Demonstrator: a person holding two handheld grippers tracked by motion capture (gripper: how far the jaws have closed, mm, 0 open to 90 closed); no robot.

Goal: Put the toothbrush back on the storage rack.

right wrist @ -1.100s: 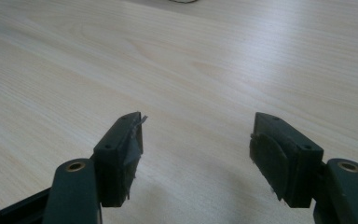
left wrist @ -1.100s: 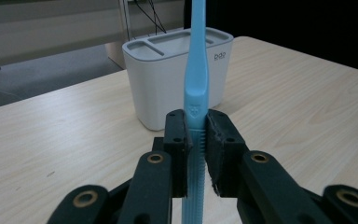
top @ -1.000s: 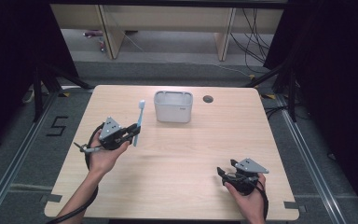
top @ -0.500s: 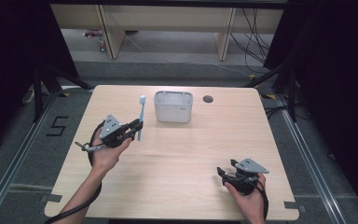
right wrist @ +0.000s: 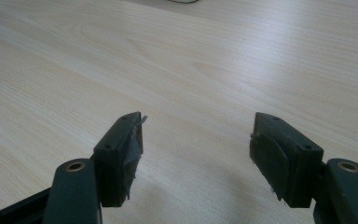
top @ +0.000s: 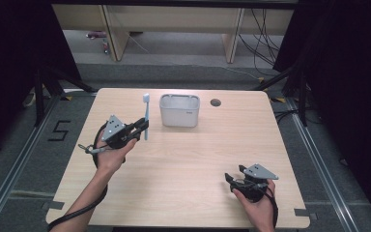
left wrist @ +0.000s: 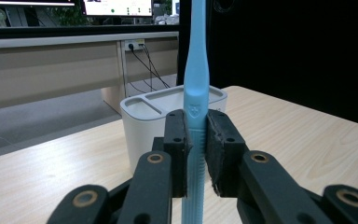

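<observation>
A: In the high view, the left tongs [top: 142, 126] are gripping a light blue toothbrush [top: 146, 116] and holding it upright, head on top, above the tabletop [top: 183, 159]. It is hanging just to the left of the white holder [top: 179, 110], near it but apart.

B: And the right tongs [top: 235, 180]?

A: They are resting low at the near right of the tabletop, well apart from everything, with the person's hand wrapped around them.

B: What is the left gripper view giving?

A: The pads are clamping the ribbed handle of the toothbrush [left wrist: 196, 93] from both sides, low on its length, so most of it is standing above them. The holder [left wrist: 156, 119] is sitting right behind it, its top divided into compartments.

B: So the drop is probably coming next?

A: Likely. To do it well, the person should be lifting the lower end clear of the rim, keeping the brush vertical, centring it over one slot, then lowering before letting go.

B: The right gripper view?

A: The tongs [right wrist: 196, 154] are standing wide, with nothing between them but bare wood.
</observation>
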